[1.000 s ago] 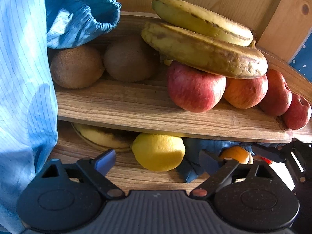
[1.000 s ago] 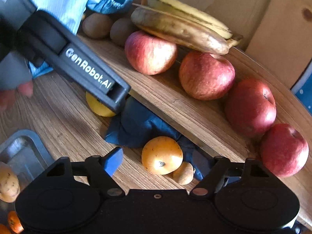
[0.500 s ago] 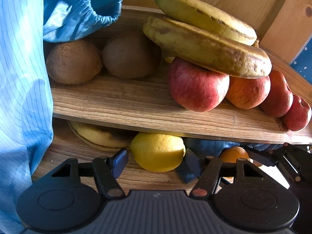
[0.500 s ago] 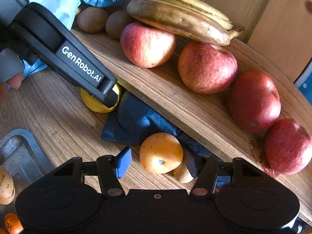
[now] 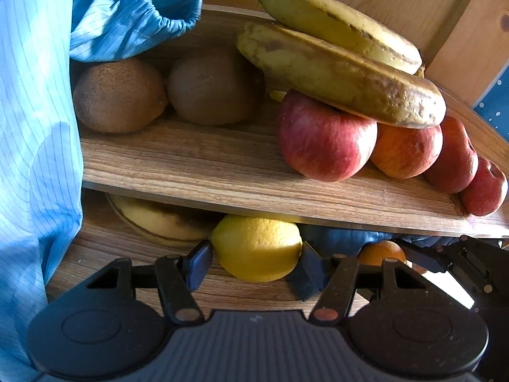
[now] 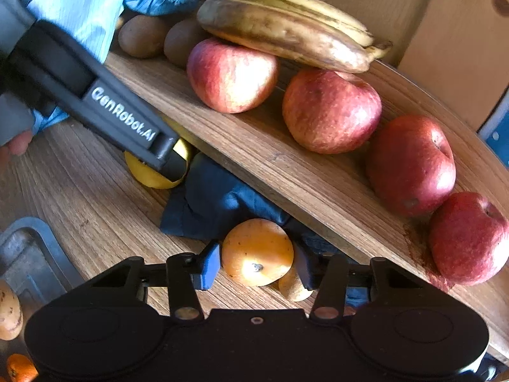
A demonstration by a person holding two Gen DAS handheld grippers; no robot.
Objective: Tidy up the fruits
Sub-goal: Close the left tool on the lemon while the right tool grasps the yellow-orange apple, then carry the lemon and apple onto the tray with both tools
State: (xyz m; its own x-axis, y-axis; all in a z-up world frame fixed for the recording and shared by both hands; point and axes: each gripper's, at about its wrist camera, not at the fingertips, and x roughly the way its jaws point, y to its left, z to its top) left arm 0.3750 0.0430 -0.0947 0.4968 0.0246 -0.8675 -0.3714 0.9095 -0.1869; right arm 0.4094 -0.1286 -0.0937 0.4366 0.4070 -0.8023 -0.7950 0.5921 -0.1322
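Note:
A yellow lemon (image 5: 254,245) lies on the lower wooden board under the curved shelf (image 5: 222,172). My left gripper (image 5: 253,267) is shut on it, a pad pressing each side. In the right wrist view that lemon (image 6: 148,175) shows behind the left gripper's body. My right gripper (image 6: 256,267) is shut on an orange (image 6: 257,248) lying beside a dark blue cloth (image 6: 216,203). A small yellowish fruit (image 6: 292,286) sits against the orange, partly hidden by the right finger.
The shelf carries two kiwis (image 5: 117,95), several red apples (image 5: 324,137) and two bananas (image 5: 337,73). Another banana (image 5: 159,219) lies under the shelf. A light blue sleeve (image 5: 31,159) fills the left. A metal tray (image 6: 28,254) holds a potato (image 6: 8,312).
Both grippers moved forward and closed from wide open: the left onto the lemon, the right onto the orange.

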